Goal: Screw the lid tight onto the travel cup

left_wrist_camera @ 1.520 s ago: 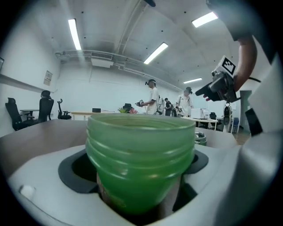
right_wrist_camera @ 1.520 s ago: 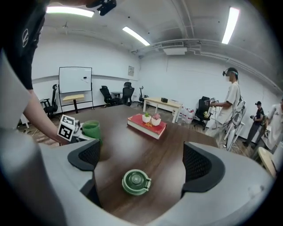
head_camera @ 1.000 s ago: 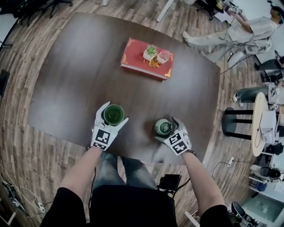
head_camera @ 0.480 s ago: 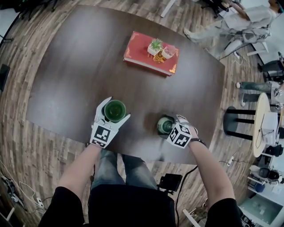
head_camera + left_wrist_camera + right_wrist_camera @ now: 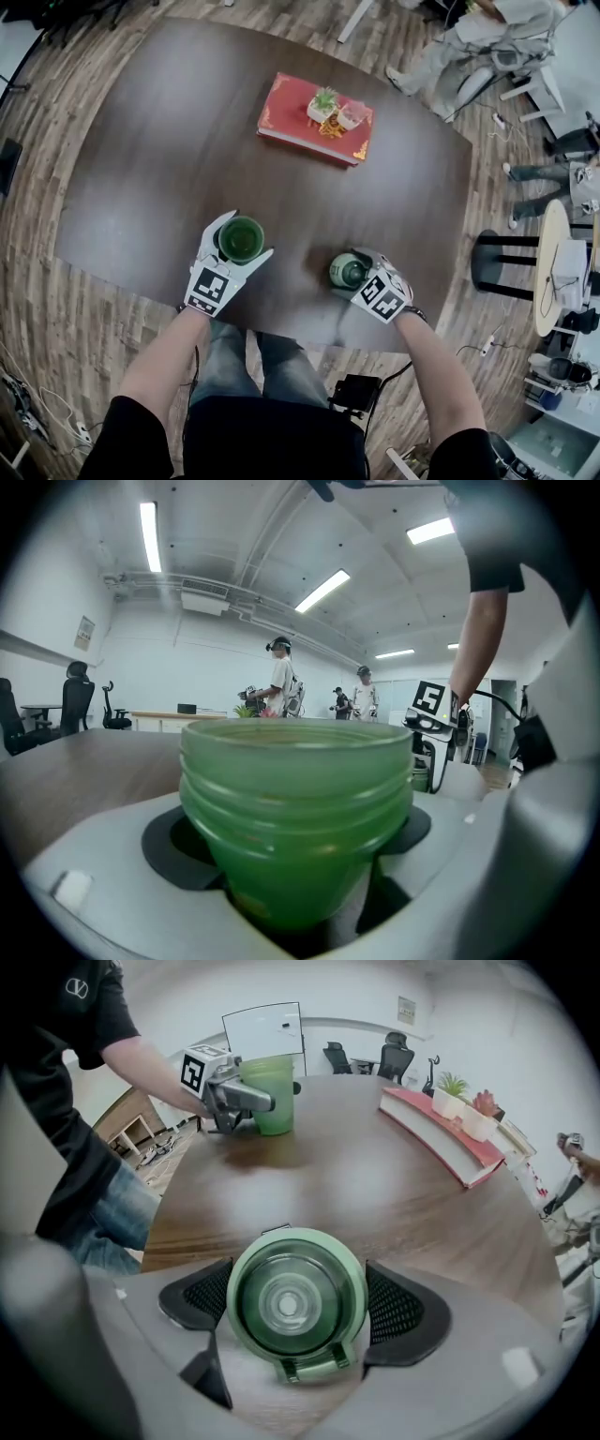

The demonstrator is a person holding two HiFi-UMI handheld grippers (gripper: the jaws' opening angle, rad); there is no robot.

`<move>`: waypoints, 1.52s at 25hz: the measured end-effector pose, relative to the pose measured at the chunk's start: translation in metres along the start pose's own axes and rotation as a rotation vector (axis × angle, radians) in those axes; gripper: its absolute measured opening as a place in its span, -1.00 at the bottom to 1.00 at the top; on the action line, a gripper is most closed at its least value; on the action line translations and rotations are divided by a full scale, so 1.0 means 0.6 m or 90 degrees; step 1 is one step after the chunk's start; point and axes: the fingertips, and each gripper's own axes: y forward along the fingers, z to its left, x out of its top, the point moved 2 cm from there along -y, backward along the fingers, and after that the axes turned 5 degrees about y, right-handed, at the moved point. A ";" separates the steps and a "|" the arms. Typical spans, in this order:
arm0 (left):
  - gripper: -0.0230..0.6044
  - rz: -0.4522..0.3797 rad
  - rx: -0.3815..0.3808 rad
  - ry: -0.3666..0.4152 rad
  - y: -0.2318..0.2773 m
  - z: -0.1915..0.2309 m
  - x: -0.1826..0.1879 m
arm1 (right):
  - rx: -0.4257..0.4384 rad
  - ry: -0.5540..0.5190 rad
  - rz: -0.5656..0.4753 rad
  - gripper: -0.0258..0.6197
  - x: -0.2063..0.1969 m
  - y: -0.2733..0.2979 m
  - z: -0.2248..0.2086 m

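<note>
Holding cup and lid apart near the table's (image 5: pixel 169 150) front edge.
Left gripper (image 5: pixel 242 238) clamps the open green cup (image 5: pixel 240 234), upright on the table. Right gripper (image 5: pixel 349 274) points steeply down; its jaws have just been closing round the lid (image 5: pixel 346 271), which lies well right of the cup, pads touching both sides.

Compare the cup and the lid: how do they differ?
The cup stands upright, threaded mouth open; the lid lies flat on the table, apart from it. The cup is translucent deep green; the lid is paler with a clear centre. The left gripper clamps the cup; the right gripper has just been closing its jaws on the lid. Both are green.
</note>
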 end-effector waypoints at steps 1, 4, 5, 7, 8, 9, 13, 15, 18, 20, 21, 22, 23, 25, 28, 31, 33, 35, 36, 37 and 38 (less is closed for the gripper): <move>0.41 -0.003 -0.009 0.001 0.001 -0.003 0.009 | 0.000 0.004 -0.011 0.49 0.011 -0.009 0.000; 0.41 -0.005 -0.050 0.020 0.007 -0.027 0.045 | 0.013 0.001 -0.040 0.49 0.052 -0.056 0.005; 0.41 0.000 -0.069 0.028 0.006 -0.040 0.058 | 0.018 -0.005 -0.051 0.49 0.068 -0.080 0.010; 0.41 0.017 -0.113 0.047 0.002 -0.072 0.087 | 0.030 -0.029 -0.077 0.49 0.106 -0.140 0.025; 0.41 0.029 -0.138 0.058 -0.002 -0.089 0.102 | 0.036 -0.047 -0.092 0.49 0.128 -0.175 0.036; 0.41 0.039 -0.162 0.067 -0.006 -0.106 0.118 | 0.042 -0.069 -0.106 0.49 0.152 -0.213 0.049; 0.41 0.066 -0.239 0.086 -0.020 -0.169 0.180 | 0.061 -0.171 -0.148 0.49 0.250 -0.351 0.099; 0.41 0.067 -0.269 0.097 -0.021 -0.196 0.219 | 0.070 -0.223 -0.156 0.49 0.291 -0.403 0.123; 0.41 0.059 -0.312 0.115 -0.028 -0.225 0.278 | 0.090 -0.294 -0.154 0.49 0.338 -0.448 0.158; 0.41 0.053 -0.344 0.119 -0.034 -0.238 0.313 | 0.101 -0.329 -0.142 0.49 0.355 -0.460 0.172; 0.41 0.052 -0.359 0.120 -0.037 -0.243 0.328 | 0.103 -0.344 -0.133 0.49 0.359 -0.463 0.177; 0.41 0.052 -0.372 0.121 -0.041 -0.247 0.342 | 0.104 -0.357 -0.124 0.49 0.360 -0.466 0.182; 0.41 0.053 -0.380 0.126 -0.045 -0.249 0.352 | 0.108 -0.365 -0.118 0.49 0.361 -0.469 0.187; 0.41 0.056 -0.386 0.138 -0.052 -0.246 0.367 | 0.114 -0.368 -0.116 0.49 0.364 -0.477 0.193; 0.41 0.062 -0.388 0.160 -0.059 -0.239 0.387 | 0.116 -0.374 -0.107 0.49 0.371 -0.485 0.198; 0.41 0.066 -0.396 0.174 -0.060 -0.241 0.403 | 0.109 -0.398 -0.081 0.49 0.375 -0.485 0.205; 0.41 0.065 -0.399 0.167 -0.062 -0.237 0.409 | 0.103 -0.400 -0.070 0.49 0.381 -0.487 0.206; 0.41 0.068 -0.401 0.160 -0.065 -0.234 0.414 | 0.102 -0.385 -0.063 0.49 0.387 -0.491 0.205; 0.41 0.070 -0.403 0.158 -0.065 -0.233 0.416 | 0.100 -0.378 -0.058 0.50 0.389 -0.492 0.204; 0.41 0.070 -0.403 0.157 -0.064 -0.233 0.417 | 0.095 -0.373 -0.053 0.50 0.390 -0.493 0.204; 0.41 0.068 -0.402 0.157 -0.063 -0.232 0.418 | 0.091 -0.370 -0.052 0.50 0.390 -0.492 0.203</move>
